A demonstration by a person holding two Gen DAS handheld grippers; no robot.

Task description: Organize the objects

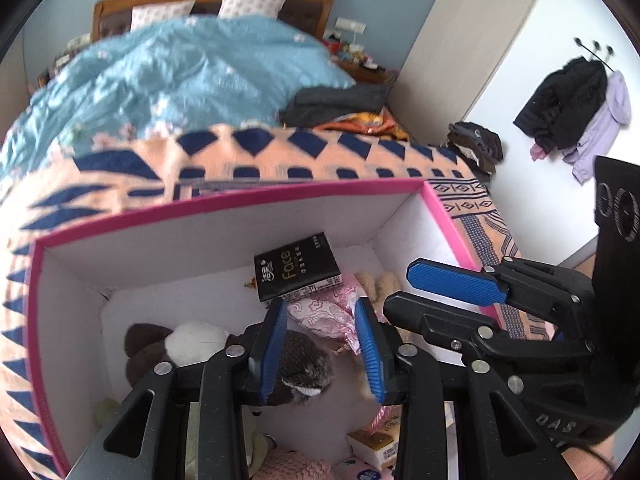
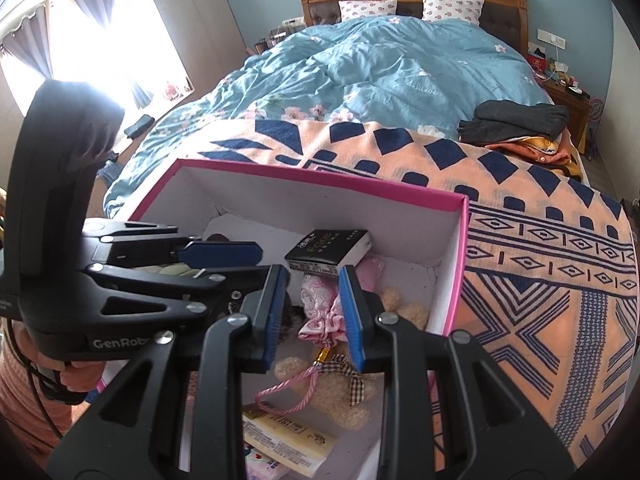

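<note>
A pink-rimmed white box stands on the bed. Inside lie a black "face" tissue pack, a pink satin pouch, a beige teddy bear, a brown and white plush, a grey plush and a yellow packet. My left gripper is open and empty above the grey plush. My right gripper is open and empty above the pouch. Each gripper shows in the other's view, the right and the left.
The box rests on an orange and navy patterned blanket. Beyond it lie a blue quilt and folded dark clothes. Coats hang on the wall at the right. A window is at the left.
</note>
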